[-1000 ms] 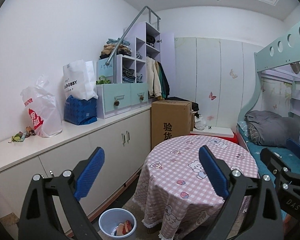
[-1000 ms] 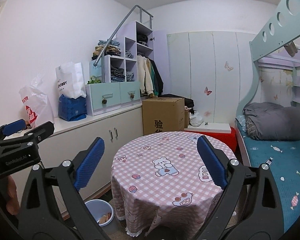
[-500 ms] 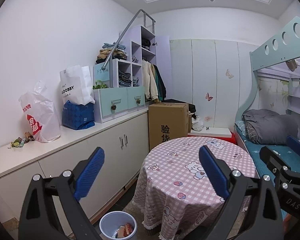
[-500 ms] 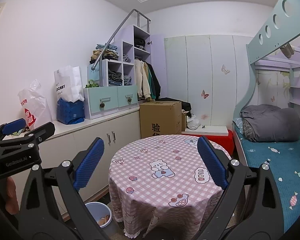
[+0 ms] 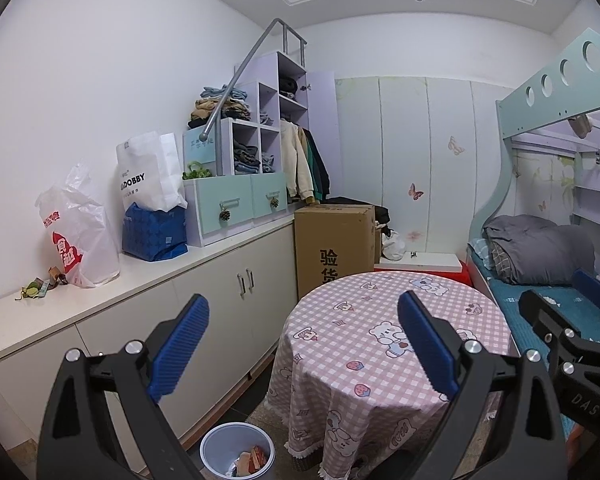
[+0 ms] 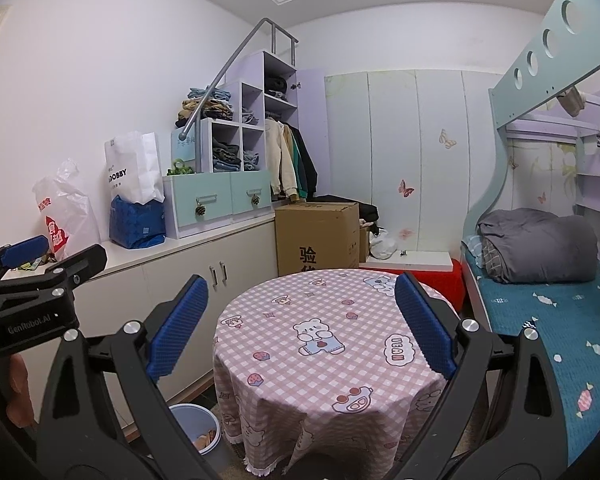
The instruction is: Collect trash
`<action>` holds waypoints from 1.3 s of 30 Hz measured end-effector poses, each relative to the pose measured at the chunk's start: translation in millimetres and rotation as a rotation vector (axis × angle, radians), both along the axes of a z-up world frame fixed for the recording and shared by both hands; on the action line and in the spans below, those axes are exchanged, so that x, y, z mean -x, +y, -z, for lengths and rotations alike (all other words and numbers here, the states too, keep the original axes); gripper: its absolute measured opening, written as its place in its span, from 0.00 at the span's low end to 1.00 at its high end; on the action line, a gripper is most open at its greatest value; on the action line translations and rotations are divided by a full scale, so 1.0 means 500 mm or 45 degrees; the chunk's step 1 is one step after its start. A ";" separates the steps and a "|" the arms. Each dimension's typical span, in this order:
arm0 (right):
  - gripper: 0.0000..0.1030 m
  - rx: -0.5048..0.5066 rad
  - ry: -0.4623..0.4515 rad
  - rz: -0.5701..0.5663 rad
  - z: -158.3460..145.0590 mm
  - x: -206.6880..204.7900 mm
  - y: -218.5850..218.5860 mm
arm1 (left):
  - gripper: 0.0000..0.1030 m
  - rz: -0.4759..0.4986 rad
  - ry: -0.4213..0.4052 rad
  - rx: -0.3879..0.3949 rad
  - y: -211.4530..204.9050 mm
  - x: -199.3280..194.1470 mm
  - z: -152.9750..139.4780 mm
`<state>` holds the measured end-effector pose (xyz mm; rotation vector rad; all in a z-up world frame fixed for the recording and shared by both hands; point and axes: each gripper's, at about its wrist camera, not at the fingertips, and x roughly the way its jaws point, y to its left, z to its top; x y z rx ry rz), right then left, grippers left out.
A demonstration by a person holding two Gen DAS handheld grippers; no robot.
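both grippers have drawn back and tipped up a little since a second ago: the round table sits lower and smaller in each view, more ceiling shows, and the bin on the floor has slid closer to the bottom edge. nothing in the room itself has shifted.

starting at the far left, a small heap of scraps [image 5: 36, 289] lies on the white counter [image 5: 148, 280], just beside a white plastic bag [image 5: 78, 236] with red print. these crumpled bits look like the trash still to be gathered, though they are too small to say what they are. further along the counter stand a white paper bag [image 5: 148, 176] and a blue bag [image 5: 154, 232], neither of which reads as rubbish.

lower down, the left gripper [image 5: 302, 344] hangs with its blue pads spread wide and nothing between them. under it on the floor, tucked between the cabinets and the table's cloth, is the pale blue bin [image 5: 236, 454], already holding some wrappers.

the pink checked table [image 6: 324, 344] is bare on top. the right gripper [image 6: 300, 324] is likewise spread wide and empty.

my guess is that this pull-back is a look around the room for what is left, and the counter scraps are the likely next call, nearest to the left gripper.
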<state>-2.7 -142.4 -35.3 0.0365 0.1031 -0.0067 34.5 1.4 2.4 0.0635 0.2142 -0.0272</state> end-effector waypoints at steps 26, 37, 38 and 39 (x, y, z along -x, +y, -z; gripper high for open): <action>0.91 -0.002 0.000 0.002 -0.001 0.003 0.000 | 0.91 0.002 0.003 -0.008 0.008 -0.002 0.002; 0.91 -0.007 0.012 0.003 0.006 0.001 -0.005 | 0.91 0.010 0.013 -0.009 0.012 -0.005 0.010; 0.91 -0.007 0.012 0.003 0.007 0.001 -0.006 | 0.91 0.013 0.016 -0.010 0.014 -0.006 0.011; 0.91 -0.007 0.012 0.006 0.007 0.001 -0.006 | 0.91 0.014 0.017 -0.011 0.015 -0.006 0.013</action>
